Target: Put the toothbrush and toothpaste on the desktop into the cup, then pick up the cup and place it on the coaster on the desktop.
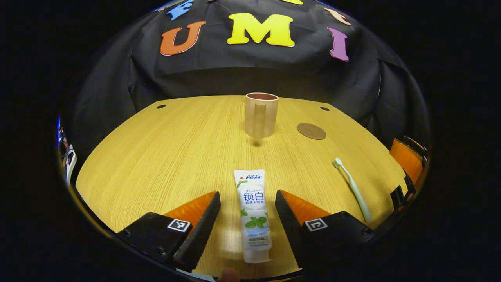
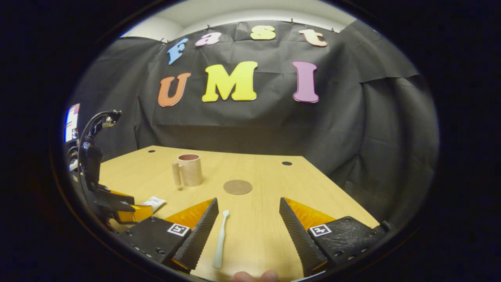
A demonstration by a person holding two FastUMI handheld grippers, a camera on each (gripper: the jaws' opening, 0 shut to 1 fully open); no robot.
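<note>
- White toothpaste [image 1: 253, 213] tube, printed with blue lettering and green leaves, lies flat at lower centre of the left gripper view, cap end nearest the camera.
- Left gripper [image 1: 247, 209]: jaws wide apart, one finger on each side of the tube, neither touching it; nothing held.
- Pale toothbrush [image 2: 220, 239] lies flat at bottom centre of the right gripper view, bristle head pointing away from the camera.
- Right gripper [image 2: 249, 213]: jaws wide apart; brush lies just beside the left-hand finger, contact cannot be told; nothing held.
- Pinkish cup [image 1: 261, 114] stands upright at upper centre of the left gripper view, handle facing the camera.
- Round brown coaster [image 1: 311, 131] lies flat, just right of the cup, apart from it.
- Wooden desktop [image 1: 164, 156]: bare grain between tube and cup; far edge meets the black cloth.
</note>
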